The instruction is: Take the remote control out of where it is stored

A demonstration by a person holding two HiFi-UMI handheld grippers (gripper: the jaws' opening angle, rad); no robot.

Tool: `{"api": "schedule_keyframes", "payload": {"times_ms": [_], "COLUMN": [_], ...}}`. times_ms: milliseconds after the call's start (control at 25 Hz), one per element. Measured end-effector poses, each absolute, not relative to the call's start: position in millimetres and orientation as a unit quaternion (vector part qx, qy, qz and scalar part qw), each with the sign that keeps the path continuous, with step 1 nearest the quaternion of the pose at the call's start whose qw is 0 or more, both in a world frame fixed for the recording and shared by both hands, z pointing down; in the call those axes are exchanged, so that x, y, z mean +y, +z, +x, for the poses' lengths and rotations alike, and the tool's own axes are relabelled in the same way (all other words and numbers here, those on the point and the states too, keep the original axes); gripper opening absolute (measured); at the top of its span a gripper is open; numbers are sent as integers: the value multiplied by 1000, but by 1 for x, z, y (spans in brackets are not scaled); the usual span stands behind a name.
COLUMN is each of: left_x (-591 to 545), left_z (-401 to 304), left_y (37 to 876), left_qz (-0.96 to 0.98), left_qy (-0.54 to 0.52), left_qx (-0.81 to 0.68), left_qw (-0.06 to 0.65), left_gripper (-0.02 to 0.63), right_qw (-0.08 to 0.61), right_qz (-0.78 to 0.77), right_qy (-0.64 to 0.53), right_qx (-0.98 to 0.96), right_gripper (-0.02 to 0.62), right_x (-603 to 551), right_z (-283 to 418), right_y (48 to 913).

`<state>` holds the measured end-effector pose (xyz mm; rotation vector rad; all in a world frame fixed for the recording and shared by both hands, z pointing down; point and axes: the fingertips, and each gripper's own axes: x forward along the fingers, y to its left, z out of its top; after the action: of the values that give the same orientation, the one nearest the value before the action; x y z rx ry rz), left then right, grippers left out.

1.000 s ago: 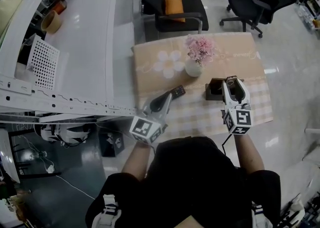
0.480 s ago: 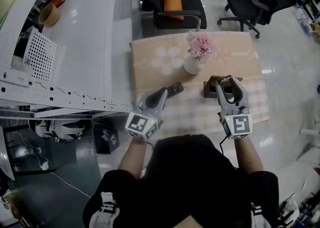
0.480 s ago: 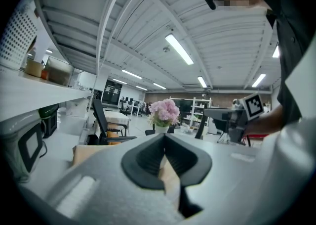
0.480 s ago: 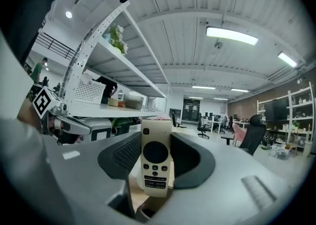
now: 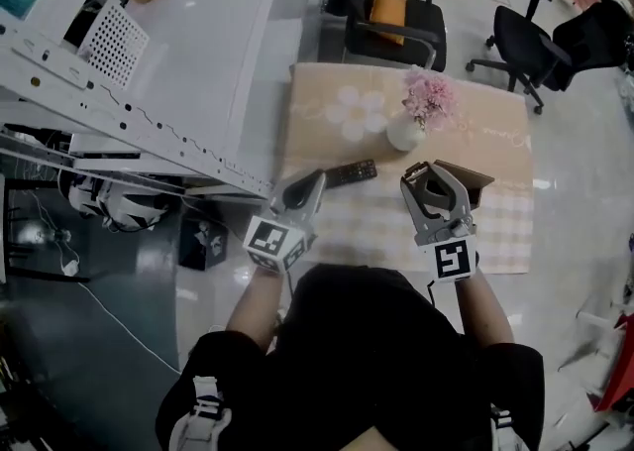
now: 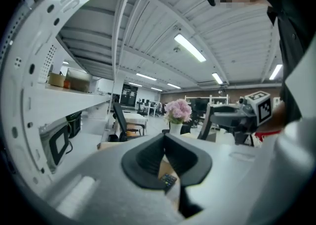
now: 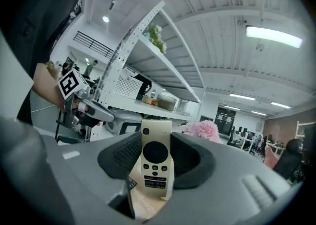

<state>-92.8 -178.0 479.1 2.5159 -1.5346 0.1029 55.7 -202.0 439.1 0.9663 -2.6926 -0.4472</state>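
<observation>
Right gripper has pulled back off the dark holder and rolled. The holder, earlier right at the jaws, now lies just beyond them and off to their right. Gold remote has come away with the gripper, clamped upright between the jaws, clear of the holder.

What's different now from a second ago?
The right gripper pulled left, away from the dark holder, carrying the cream remote out of it. The black remote, flower vase and holder stayed on the table.
</observation>
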Motion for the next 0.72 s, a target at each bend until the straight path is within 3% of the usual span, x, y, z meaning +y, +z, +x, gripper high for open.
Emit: {"api": "schedule_keyframes", "payload": {"times_ms": [400, 720], "left_x": [-129, -99], "left_z": [-118, -141], "left_y": [493, 509], "left_qz": [789, 756], "left_qy": [39, 47], "left_qx": [-603, -640], "left_qw": [111, 125], "left_gripper": [2, 2], "right_qw": [176, 278], "right_qz": [185, 56], "right_qy": [-134, -163], "right_qx": [-958, -945], "right_gripper": [184, 184], "right_x": [-177, -144], "right_z": [18, -12], "right_y": [488, 538]}}
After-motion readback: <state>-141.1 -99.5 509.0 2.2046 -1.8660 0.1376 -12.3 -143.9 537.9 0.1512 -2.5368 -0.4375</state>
